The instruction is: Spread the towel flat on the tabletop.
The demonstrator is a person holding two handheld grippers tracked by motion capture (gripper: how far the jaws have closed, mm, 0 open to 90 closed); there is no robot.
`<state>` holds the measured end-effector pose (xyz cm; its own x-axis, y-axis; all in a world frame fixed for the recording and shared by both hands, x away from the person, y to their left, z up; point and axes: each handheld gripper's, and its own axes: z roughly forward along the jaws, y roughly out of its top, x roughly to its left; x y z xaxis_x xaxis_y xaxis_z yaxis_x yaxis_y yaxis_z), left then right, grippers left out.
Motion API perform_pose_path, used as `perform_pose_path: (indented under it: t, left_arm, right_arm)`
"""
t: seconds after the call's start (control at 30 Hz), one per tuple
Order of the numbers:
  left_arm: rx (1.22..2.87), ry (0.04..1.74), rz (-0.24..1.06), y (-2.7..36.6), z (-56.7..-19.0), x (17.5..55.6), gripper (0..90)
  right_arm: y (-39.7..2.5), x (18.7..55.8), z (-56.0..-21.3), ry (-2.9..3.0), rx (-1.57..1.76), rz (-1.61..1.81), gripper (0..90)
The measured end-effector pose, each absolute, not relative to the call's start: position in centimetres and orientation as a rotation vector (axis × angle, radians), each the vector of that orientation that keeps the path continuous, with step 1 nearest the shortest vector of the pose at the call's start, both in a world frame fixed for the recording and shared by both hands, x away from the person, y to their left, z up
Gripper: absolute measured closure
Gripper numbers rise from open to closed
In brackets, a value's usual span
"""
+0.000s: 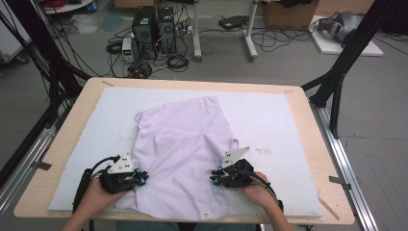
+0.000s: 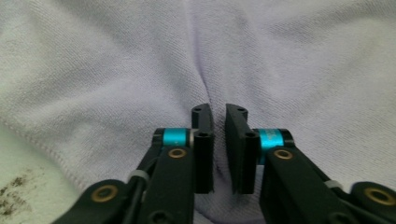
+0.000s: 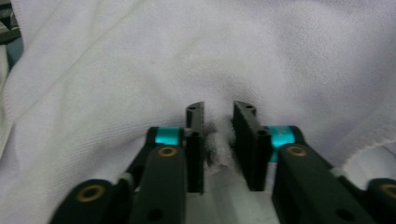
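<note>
No text, label, brand or number can be read anywhere (the small tag at the lavender garment's (image 1: 183, 149) near hem is too blurred).

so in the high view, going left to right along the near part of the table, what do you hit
left hand → left gripper → lilac cloth → right gripper → right hand → bare white mat

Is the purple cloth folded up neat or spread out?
Spread out but rumpled: the purple cloth lies mostly open on the white mat, with creases running toward the left gripper and right gripper pinching its sides.
</note>
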<state>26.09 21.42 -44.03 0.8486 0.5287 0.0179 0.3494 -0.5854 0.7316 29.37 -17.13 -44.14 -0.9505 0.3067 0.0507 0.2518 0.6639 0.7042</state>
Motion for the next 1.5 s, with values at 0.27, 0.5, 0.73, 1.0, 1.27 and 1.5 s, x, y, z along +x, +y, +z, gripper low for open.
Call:
perform_pose_path:
  t: [0.27, 0.5, 0.73, 1.0, 1.27, 1.5]
  left_arm:
    - [2.239, 0.601, 0.28, 21.4, -43.0, 24.3, 84.1]
    - [2.212, 0.565, 0.269, 22.0, -40.4, 21.9, 77.8]
    - [2.195, 0.581, 0.349, 21.7, -39.4, 23.5, 57.0]
    - [2.272, 0.674, 0.362, 21.2, -43.6, 27.2, 53.8]
    - [2.216, 0.652, 0.351, 21.1, -44.4, 26.3, 83.8]
    - [2.224, 0.648, 0.336, 21.2, -43.7, 24.6, 85.3]
  right_arm:
    - [-18.1, 27.8, -43.1, 2.804, 0.432, 1.243, 84.4]
    - [-19.6, 25.3, -41.1, 2.784, 0.383, 1.348, 83.7]
    - [-20.3, 26.8, -39.3, 2.685, 0.45, 1.341, 65.9]
    - [-18.8, 29.9, -43.2, 2.752, 0.545, 1.151, 58.2]
    - [-19.0, 29.0, -44.5, 2.725, 0.535, 1.195, 85.9]
    - [-19.8, 27.5, -44.0, 2.731, 0.503, 1.25, 86.6]
